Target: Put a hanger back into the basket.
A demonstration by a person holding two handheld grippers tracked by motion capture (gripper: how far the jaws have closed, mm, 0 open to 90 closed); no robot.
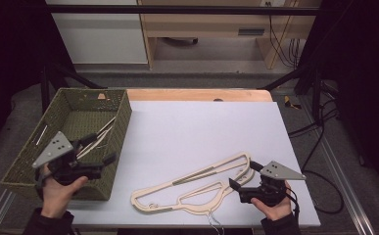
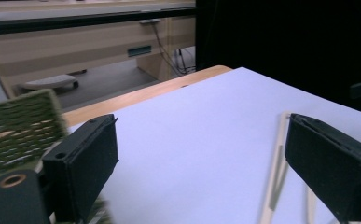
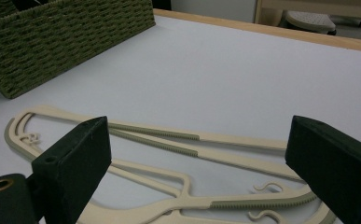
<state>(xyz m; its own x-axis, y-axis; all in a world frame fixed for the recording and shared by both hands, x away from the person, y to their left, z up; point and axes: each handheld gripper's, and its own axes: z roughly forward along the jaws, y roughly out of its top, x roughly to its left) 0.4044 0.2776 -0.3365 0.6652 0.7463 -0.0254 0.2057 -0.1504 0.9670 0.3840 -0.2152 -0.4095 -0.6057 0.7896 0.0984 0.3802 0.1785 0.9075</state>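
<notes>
Two cream hangers (image 1: 197,185) lie overlapped on the white table (image 1: 201,127) at its near edge, right of the green basket (image 1: 121,125). They look light, stiff, thin and slippery; a straight arm offers the best grip. The right gripper (image 1: 242,175) sits wide open just beside them, holding nothing. The left gripper (image 1: 98,149), also open and empty, hangs over the basket.

Woven green basket (image 1: 121,125); matt cream plastic hangers (image 1: 197,188)
</notes>
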